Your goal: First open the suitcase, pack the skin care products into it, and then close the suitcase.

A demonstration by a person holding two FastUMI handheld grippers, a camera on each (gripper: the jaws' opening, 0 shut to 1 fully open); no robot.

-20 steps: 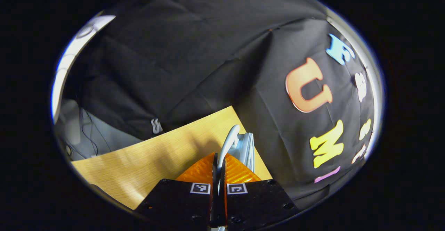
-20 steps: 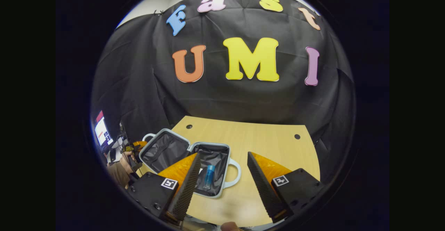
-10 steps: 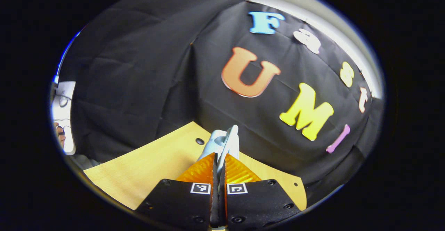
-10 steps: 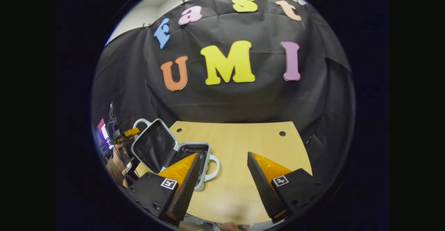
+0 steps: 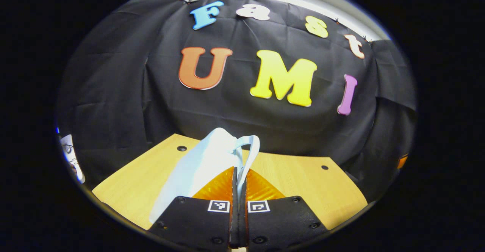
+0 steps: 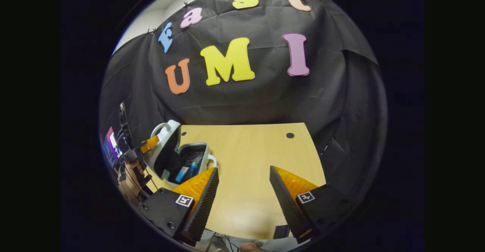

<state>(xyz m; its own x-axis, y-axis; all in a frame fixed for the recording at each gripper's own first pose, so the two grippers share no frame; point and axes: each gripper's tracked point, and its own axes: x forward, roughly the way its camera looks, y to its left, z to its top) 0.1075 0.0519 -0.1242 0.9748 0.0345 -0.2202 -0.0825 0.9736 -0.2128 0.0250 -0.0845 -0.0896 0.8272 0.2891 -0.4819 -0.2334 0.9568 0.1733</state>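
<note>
Behind left tongs (image 5: 238, 178), suitcase lid (image 5: 201, 165) hides contents.

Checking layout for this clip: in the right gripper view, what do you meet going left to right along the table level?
Person's hand with the left tool → raised suitcase lid → suitcase base holding blue bottles → bare table.

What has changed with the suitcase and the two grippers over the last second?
The suitcase lid has swung up from lying flat open to roughly upright, over the lower half, pulled by the left gripper, which stays clamped on the lid's handle. The right gripper stays open above the table, holding nothing. The blue bottle remains inside.
</note>
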